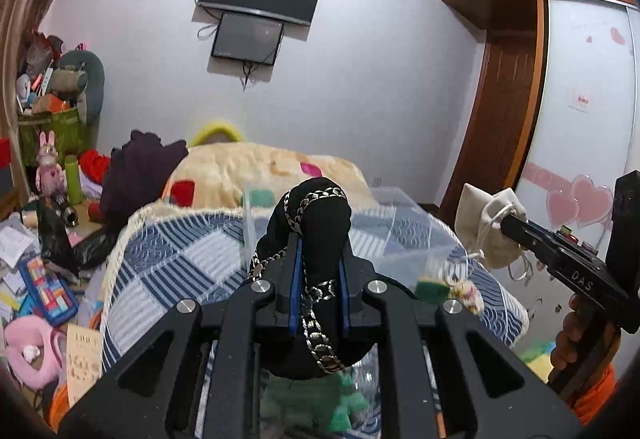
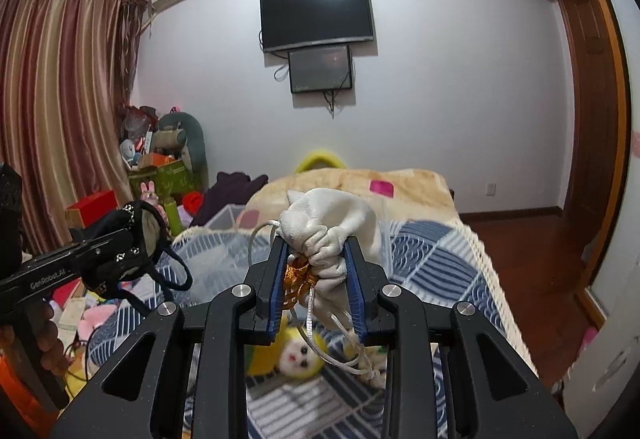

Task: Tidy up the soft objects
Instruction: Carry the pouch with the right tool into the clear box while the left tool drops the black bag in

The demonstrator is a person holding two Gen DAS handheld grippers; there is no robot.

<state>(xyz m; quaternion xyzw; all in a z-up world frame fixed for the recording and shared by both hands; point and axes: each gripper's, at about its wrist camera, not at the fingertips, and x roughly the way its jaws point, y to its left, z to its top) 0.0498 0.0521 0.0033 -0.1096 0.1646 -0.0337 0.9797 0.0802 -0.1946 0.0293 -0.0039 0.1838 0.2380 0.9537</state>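
My left gripper is shut on a black soft pouch with a silver chain, held up above the bed; it also shows in the right wrist view. My right gripper is shut on the gathered neck of a white drawstring bag, with an orange foil bit at its left pad. That bag also shows at the right of the left wrist view. A yellow-haired doll and a green plush lie below the grippers.
A blue patchwork quilt covers the bed, with a beige blanket at the far end. A clear plastic bin sits on the bed. Clutter covers the floor at the left. A wardrobe stands right.
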